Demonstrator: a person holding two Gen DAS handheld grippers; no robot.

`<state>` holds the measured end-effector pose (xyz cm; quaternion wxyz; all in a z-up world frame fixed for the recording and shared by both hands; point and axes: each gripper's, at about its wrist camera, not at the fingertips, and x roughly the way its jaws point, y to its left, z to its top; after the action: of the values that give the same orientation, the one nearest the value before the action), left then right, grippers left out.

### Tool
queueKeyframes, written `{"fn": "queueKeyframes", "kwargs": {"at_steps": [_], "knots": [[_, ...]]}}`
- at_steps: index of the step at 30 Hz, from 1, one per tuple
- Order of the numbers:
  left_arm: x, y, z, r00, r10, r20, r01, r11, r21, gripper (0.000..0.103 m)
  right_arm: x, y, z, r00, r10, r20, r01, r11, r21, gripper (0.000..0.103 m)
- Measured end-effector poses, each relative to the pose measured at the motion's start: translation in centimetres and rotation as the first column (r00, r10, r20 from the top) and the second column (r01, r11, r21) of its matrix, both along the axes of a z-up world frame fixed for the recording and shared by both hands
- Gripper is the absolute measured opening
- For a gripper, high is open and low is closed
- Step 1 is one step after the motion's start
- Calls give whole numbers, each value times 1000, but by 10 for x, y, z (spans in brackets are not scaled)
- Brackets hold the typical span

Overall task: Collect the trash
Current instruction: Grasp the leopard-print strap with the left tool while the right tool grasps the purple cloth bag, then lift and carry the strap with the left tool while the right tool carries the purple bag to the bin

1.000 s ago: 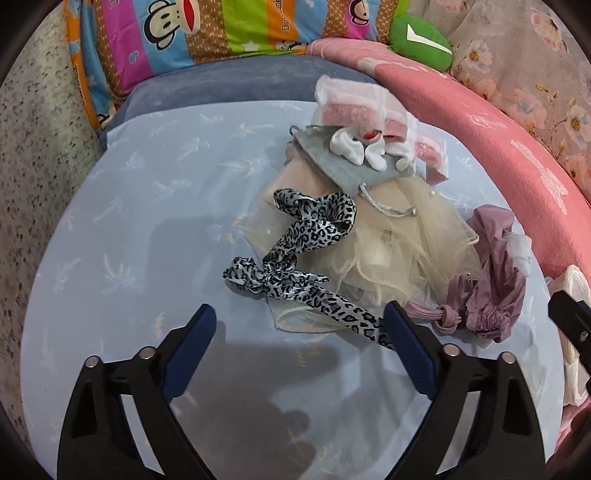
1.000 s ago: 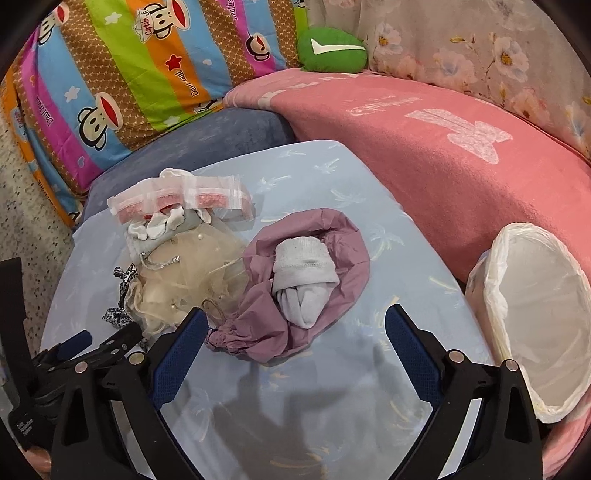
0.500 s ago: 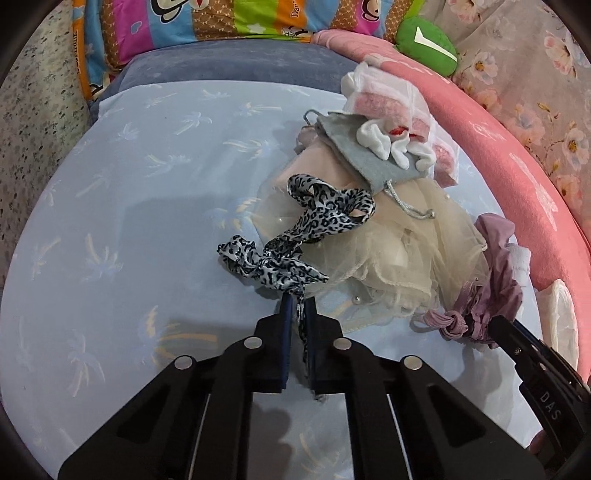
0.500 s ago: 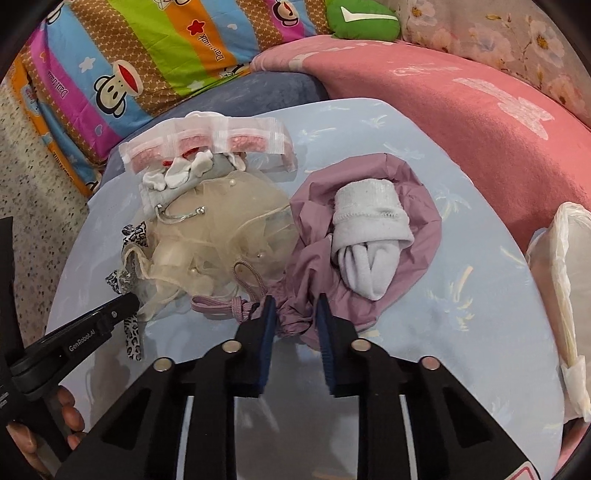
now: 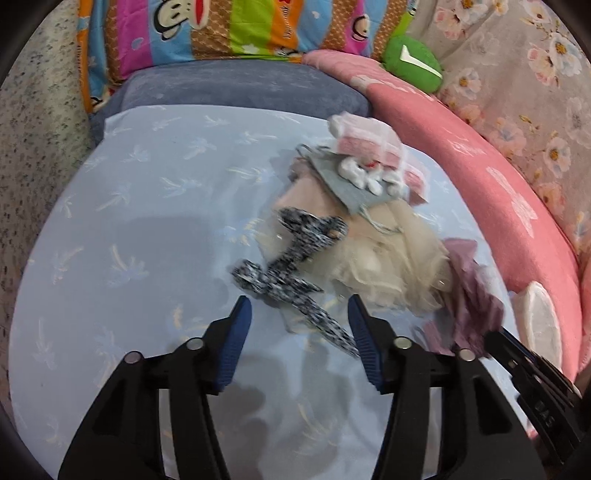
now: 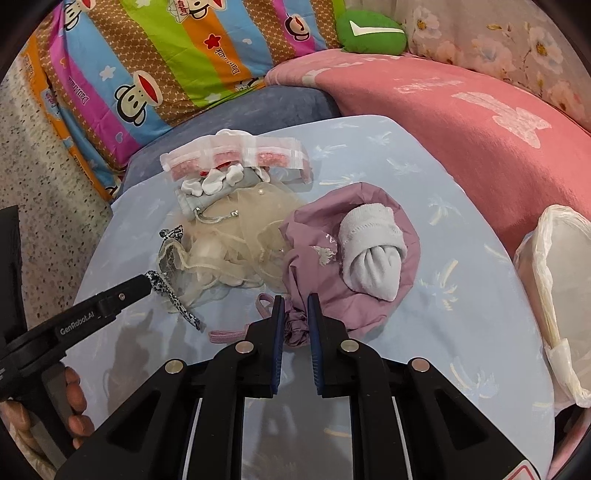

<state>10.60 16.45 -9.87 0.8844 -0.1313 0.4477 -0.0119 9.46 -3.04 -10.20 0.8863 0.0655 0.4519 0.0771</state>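
Behind the light blue table (image 6: pixel 424 325) lies a striped monkey-print pillow (image 6: pixel 166 62). A pink blanket (image 6: pixel 461 122) is on the right, with a green cushion (image 6: pixel 369 33) above it.

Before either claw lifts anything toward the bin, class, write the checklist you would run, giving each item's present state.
1. Right claw gripping the purple pouch: ok. Its jaws are closing on the pouch's bunched edge.
2. Left claw gripping the leopard ribbon: not ok. Its jaws are opening, and the ribbon lies loose between them.
3. White sock secure for the lift: cannot tell. It rests on top of the pouch and might slide off.
4. Lined bin ready: ok. Its mouth is open beside the table's right edge.
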Motion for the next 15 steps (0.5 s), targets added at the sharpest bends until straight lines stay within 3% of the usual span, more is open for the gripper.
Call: {"fn": "queueKeyframes", "kwargs": {"at_steps": [7, 8, 11, 15], "knots": [[34, 6, -25, 998, 25, -61, -25, 1000, -8, 50, 4, 1, 9, 1000, 0, 21, 0, 1000, 7, 12], [36, 6, -27, 998, 22, -63, -23, 1000, -7, 47, 5, 1, 9, 1000, -1, 20, 0, 1000, 9, 12], [38, 4, -33, 997, -1, -83, -1, 1000, -23, 19, 8, 2, 10, 1000, -1, 19, 1, 1000, 12, 12], [32, 4, -24, 998, -5, -61, 3, 999, -38, 9, 8, 5, 20, 999, 7, 37, -8, 1000, 20, 12]]}}
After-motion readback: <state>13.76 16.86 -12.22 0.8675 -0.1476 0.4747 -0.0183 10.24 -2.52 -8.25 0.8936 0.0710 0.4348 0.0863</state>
